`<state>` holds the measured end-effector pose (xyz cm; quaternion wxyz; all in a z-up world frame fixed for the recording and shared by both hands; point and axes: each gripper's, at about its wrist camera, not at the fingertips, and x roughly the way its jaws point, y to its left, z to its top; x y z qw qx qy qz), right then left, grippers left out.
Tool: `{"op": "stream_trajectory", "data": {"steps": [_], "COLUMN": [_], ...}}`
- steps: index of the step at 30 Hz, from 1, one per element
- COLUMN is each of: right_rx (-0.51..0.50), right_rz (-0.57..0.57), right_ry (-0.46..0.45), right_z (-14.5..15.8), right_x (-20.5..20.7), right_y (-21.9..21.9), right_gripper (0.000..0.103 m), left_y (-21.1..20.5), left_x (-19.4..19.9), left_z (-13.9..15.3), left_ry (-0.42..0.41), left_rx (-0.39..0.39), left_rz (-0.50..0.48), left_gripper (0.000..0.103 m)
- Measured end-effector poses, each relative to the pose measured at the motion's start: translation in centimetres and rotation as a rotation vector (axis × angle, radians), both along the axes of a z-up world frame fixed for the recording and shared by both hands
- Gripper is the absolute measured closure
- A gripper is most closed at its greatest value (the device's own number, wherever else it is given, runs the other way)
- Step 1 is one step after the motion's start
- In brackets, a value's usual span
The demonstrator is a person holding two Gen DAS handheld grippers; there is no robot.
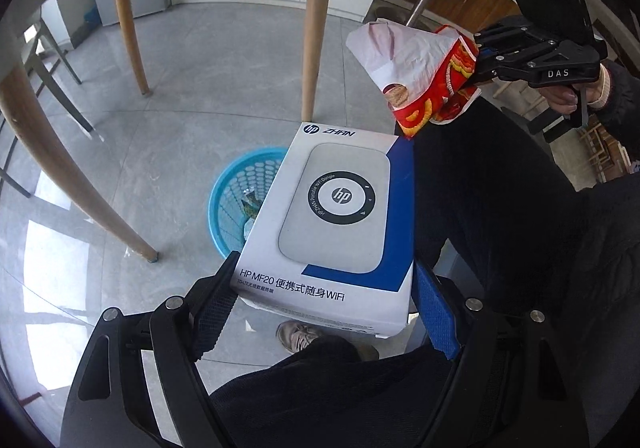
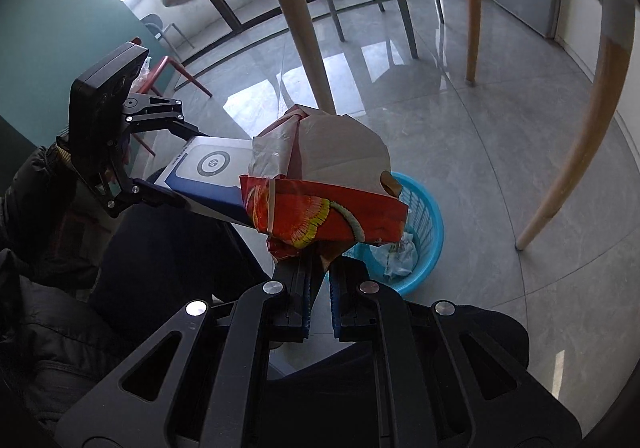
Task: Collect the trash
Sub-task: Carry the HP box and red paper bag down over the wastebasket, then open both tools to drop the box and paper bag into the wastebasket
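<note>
Closest to the left wrist camera, the left gripper (image 1: 326, 302) is clamped on a white and blue HP WiFi box (image 1: 334, 224), its blue pads pressing the box's two long sides near the printed lower edge. The box is held flat, face up, above the grey tiled floor (image 1: 160, 119). Under its left edge, on the floor, a blue plastic basket (image 1: 228, 203) shows with some scraps of litter inside; the box covers the basket's right part in this view. To the left, wooden table legs (image 1: 128, 27) stand on the floor. Further right and higher, the right gripper (image 1: 478, 61) is closed on a crumpled red and white snack bag (image 1: 416, 63), which hangs just above the box's far right corner.

From the right wrist camera, the left gripper (image 2: 176, 167) appears at the left with the HP WiFi box (image 2: 208, 171) between its fingers. In the middle, the right gripper (image 2: 322, 272) has its jaws nearly together, pinching the lower end of the snack bag (image 2: 320, 191), which overlaps the near end of the box in view; whether they touch cannot be told. Right of and below the bag sits the basket (image 2: 424, 232) on the floor (image 2: 460, 151), with pale wrappers in it.
</note>
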<state>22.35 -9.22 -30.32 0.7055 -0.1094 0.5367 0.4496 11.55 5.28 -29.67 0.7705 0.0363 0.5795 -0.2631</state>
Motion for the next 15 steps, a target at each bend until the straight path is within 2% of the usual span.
{"op": "stream_trajectory", "data": {"steps": [9, 12, 15], "right_rx": [-0.075, -0.098, -0.129], "right_rz": [-0.037, -0.043, -0.052], "right_ry": [0.128, 0.168, 0.215], "right_z": [-6.7, -8.7, -10.7], "right_x": [4.1, 5.0, 5.6], "right_y": [1.4, 2.2, 2.8], "right_gripper": [0.096, 0.096, 0.096], "left_y": [0.1, -0.4, -0.8], "left_x": [4.8, 5.8, 6.2], "left_z": [-6.8, -9.1, -10.9], "left_ry": [0.139, 0.188, 0.223], "left_rx": [-0.030, 0.001, -0.001], "left_rz": [0.029, 0.020, 0.014], "left_gripper": [0.023, 0.023, 0.023]}}
